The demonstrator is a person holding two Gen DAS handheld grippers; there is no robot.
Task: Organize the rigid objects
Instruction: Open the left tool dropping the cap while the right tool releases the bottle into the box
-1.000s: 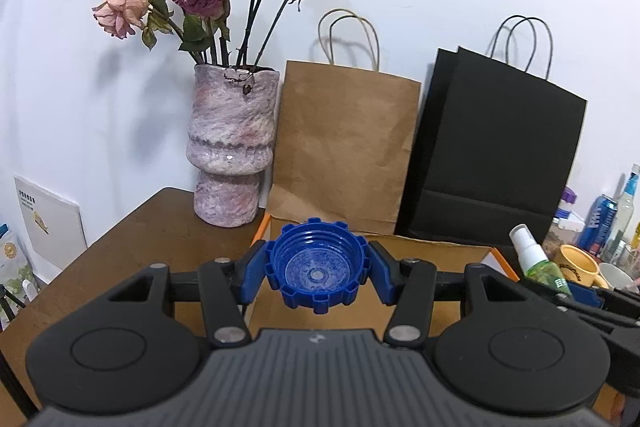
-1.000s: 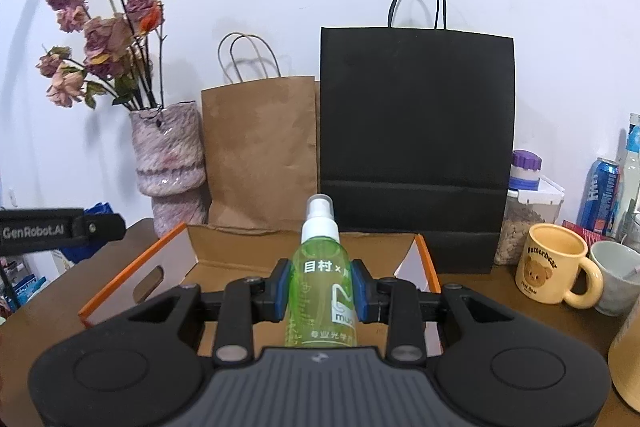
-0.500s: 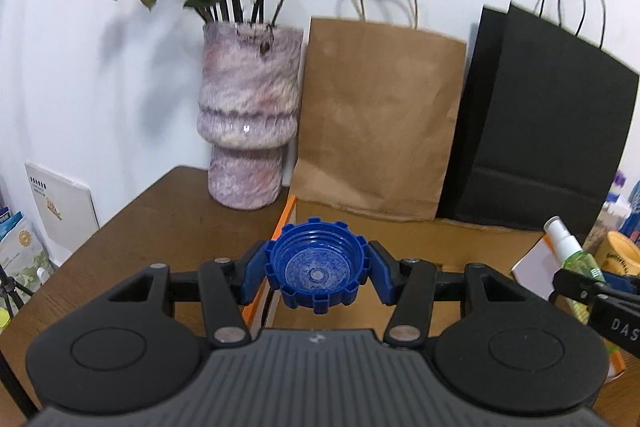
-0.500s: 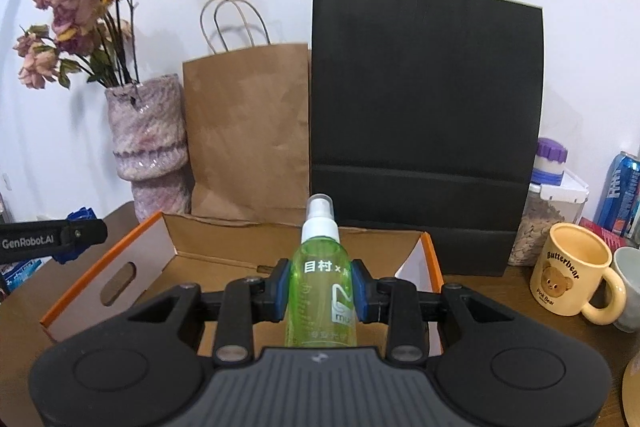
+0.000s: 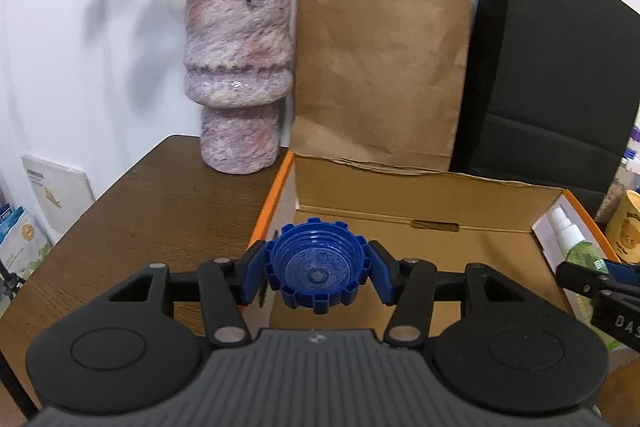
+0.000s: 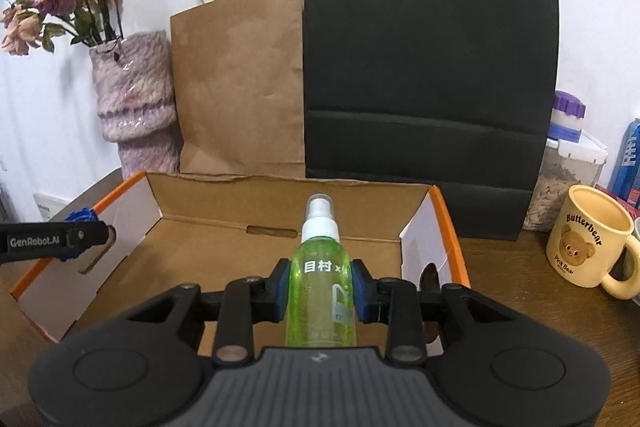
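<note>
My left gripper (image 5: 316, 277) is shut on a blue ribbed bottle cap (image 5: 316, 273), held over the left edge of an open cardboard box (image 5: 400, 195) with an orange rim. My right gripper (image 6: 321, 285) is shut on a green spray bottle (image 6: 321, 291) with a white nozzle, held upright above the box (image 6: 280, 203) near its right side. The bottle also shows at the right edge of the left wrist view (image 5: 576, 247). The left gripper and cap show at the left of the right wrist view (image 6: 82, 221).
Behind the box stand a brown paper bag (image 5: 380, 67), a black paper bag (image 6: 428, 67) and a pink vase with dried roses (image 5: 238, 67). A yellow bear mug (image 6: 586, 241) and a food jar (image 6: 560, 179) stand right of the box on the wooden table (image 5: 152, 211).
Both grippers have moved forward and down towards the box, each keeping its object. The box interior now fills more of both views.
</note>
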